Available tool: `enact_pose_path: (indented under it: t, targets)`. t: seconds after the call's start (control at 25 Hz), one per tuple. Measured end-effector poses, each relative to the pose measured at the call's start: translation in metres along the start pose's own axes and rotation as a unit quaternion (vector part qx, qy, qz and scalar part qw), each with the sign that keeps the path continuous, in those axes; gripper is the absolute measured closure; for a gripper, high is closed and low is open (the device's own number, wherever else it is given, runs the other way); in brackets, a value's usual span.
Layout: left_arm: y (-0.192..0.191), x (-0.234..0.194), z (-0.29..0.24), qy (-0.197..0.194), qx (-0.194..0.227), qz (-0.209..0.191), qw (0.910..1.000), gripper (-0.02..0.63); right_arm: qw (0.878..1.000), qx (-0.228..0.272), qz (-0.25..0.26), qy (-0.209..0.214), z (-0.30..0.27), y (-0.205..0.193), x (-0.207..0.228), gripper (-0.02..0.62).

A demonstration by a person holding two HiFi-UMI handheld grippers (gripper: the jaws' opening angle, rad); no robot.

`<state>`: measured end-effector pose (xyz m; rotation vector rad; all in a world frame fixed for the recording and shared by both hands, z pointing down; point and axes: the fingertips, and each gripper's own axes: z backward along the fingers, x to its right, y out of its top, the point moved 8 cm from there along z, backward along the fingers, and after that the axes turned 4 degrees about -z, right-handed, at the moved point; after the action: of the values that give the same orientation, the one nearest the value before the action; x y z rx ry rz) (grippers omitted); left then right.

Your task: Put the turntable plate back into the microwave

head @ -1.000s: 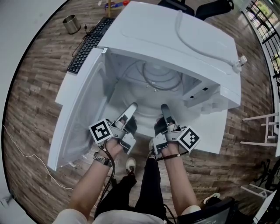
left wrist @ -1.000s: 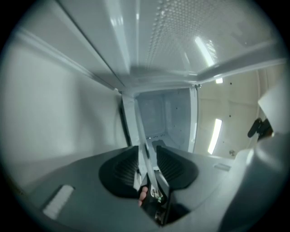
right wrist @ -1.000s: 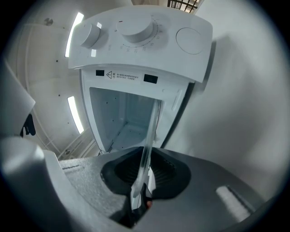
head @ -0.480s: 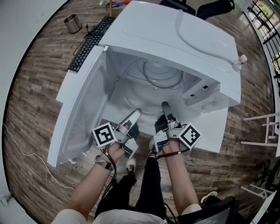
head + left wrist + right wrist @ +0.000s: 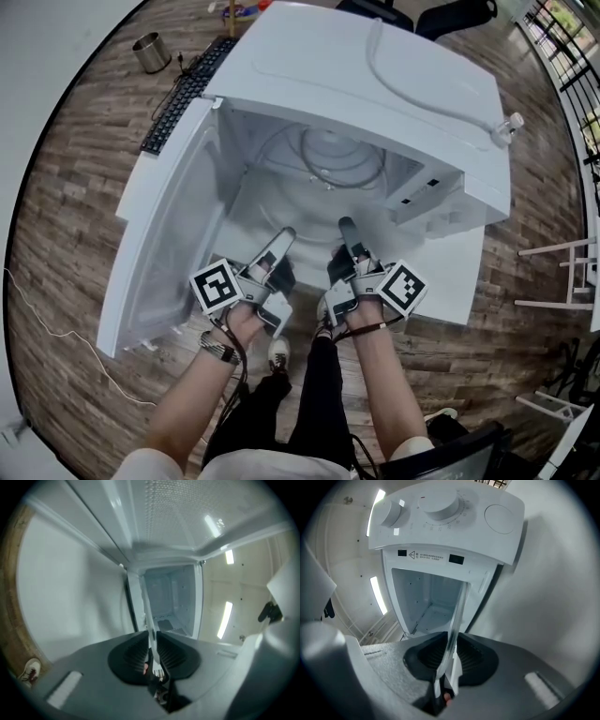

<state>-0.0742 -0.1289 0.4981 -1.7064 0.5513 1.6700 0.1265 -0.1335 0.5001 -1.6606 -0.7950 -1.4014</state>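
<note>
Jaws of the left gripper (image 5: 281,239), closing, stand a narrow gap apart with their ribbed pads on the thin glass rim of the turntable plate (image 5: 342,157). In the left gripper view (image 5: 152,638) that rim (image 5: 146,616) runs edge-on between the pads toward 12 o'clock. Jaws of the right gripper (image 5: 349,232), opening, likewise have the rim between their pads. The right gripper view (image 5: 451,639) shows the glass edge (image 5: 457,613) rising from the pads toward 12 o'clock.

Head view, left to right. A metal cup (image 5: 150,52) and a black keyboard (image 5: 183,94) lie at 10 to 11 o'clock of the white microwave (image 5: 375,75). Its door (image 5: 164,234) hangs open at 9 o'clock of the cavity (image 5: 248,202). The clear plate is held roughly level at the cavity mouth and reaches inward, its ringed centre toward the back wall. The left gripper grips it at about 7 o'clock of the rim, the right gripper at about 5 o'clock, the two near each other but apart. At 3 o'clock of the cavity sits the control panel (image 5: 440,517), whose two knobs (image 5: 440,501) show in the right gripper view. A grey cable (image 5: 412,94) lies across the microwave's top.
</note>
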Motion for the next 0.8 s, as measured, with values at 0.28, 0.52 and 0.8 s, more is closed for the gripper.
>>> enact_pose_path:
  t: [0.28, 0.52, 0.8]
  targets:
    - [0.004, 0.0, 0.0, -0.002, 0.006, -0.002, 1.0, 0.549, 1.0, -0.013, -0.009, 0.009, 0.013, -0.009, 0.0, 0.492]
    - [0.004, 0.001, 0.0, -0.002, 0.011, 0.006, 0.9999, 0.552, 1.0, 0.001, 0.006, 0.015, 0.021, -0.015, -0.001, 0.497]
    - [0.005, 0.005, -0.002, 0.015, -0.009, -0.028, 0.9995, 0.543, 1.0, -0.003, 0.019, 0.007, 0.02, -0.013, -0.004, 0.522]
